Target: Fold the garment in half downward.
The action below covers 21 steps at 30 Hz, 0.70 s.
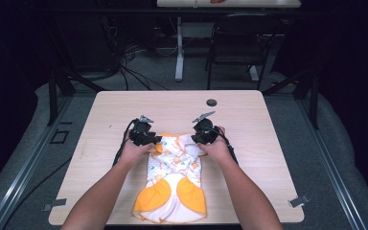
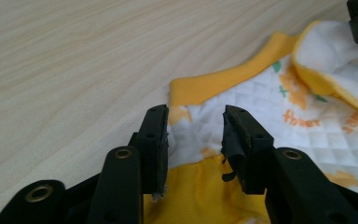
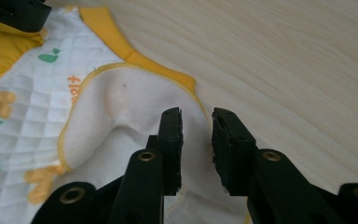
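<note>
A small quilted baby garment, white with orange panels and a printed pattern, lies flat on the light wooden tabletop, its long axis running from 12 o'clock to 6 o'clock in the high view, the orange-trimmed end nearest the person at 6 and the upper end between the 2 grippers. The left gripper sits at the garment's upper corner at about 10 o'clock from its middle, the right gripper at the opposite upper corner at about 2 o'clock, so each hand is nearest its own corner. In the left gripper view the left gripper's jaws are spread, with the quilted cloth and its orange ribbed band lying between and just ahead of them toward 12 o'clock; nothing is pinched. In the right gripper view the right gripper's jaws are likewise spread, over a turned-back flap showing the plain white lining, the ribbed edge running off toward 11 o'clock. Any coming pinch, I judge, turns on that: both corners lie straight ahead of parted jaws, across the garment's short axis from each other.
</note>
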Motion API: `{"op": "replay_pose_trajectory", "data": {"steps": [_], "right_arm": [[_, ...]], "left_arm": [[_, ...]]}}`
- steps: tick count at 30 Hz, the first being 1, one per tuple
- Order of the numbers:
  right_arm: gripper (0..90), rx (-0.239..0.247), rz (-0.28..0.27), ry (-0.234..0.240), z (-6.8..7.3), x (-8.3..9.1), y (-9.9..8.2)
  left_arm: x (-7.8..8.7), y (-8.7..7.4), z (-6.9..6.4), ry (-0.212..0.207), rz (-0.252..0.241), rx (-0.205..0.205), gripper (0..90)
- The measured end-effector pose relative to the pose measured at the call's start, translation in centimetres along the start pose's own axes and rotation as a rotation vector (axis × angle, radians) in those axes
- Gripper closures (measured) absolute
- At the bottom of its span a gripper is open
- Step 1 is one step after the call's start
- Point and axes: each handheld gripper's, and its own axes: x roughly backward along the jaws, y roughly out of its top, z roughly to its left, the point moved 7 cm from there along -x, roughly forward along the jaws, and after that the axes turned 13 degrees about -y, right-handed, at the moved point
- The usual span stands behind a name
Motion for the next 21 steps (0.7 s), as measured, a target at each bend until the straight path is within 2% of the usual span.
{"op": "replay_pose_trajectory", "data": {"steps": [3, 5, 9, 13, 15, 17, 21], "right_arm": [[68.9, -0.015, 0.022, 0.004, -0.1, -0.6, -0.3], [66.9, -0.033, 0.022, 0.01, 0.0, -1.0, -0.6], [64.9, -0.034, 0.044, 0.01, 0.1, -1.6, -1.2], [65.1, -0.043, 0.055, 0.026, 0.2, -1.8, -1.4], [68.1, -0.046, 0.059, 0.035, 0.4, -1.8, -1.4], [69.6, -0.039, 0.065, 0.04, 0.5, -1.7, -1.5], [79.3, -0.05, 0.065, 0.055, 0.9, -1.7, -1.4]], "left_arm": [[-0.4, -0.6, 0.4, 0.0, 0.026, 0.008, 56.3], [-0.5, -0.8, 0.5, -0.003, 0.022, 0.018, 55.4], [-0.6, -1.1, 0.4, -0.013, 0.038, 0.019, 56.1], [-0.6, -1.4, 0.3, -0.018, 0.044, 0.003, 58.1], [-0.7, -1.4, 0.1, -0.013, 0.049, -0.014, 62.4], [-0.7, -1.4, 0.0, -0.009, 0.045, -0.014, 66.6], [-0.8, -1.5, -0.4, -0.024, 0.053, -0.021, 77.3]]}}
